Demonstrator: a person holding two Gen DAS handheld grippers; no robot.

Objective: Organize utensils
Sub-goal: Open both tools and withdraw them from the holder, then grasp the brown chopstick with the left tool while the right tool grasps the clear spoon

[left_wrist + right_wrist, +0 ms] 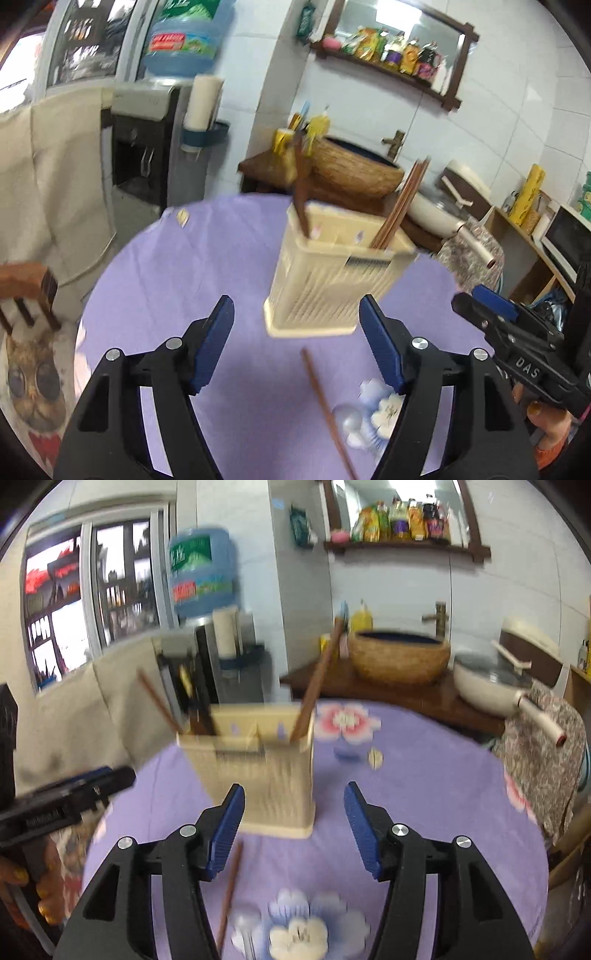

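A cream slatted utensil holder stands on the purple tablecloth; it also shows in the right wrist view. Brown chopsticks lean in one compartment and a brown utensil handle in another. One loose chopstick lies on the cloth in front of the holder, also in the right wrist view. A metal spoon lies beside it. My left gripper is open and empty, just short of the holder. My right gripper is open and empty, close to the holder's front.
The round table has a flowered purple cloth. Behind it are a wooden counter with a woven basin, a white pan, a water dispenser and a wooden chair at left.
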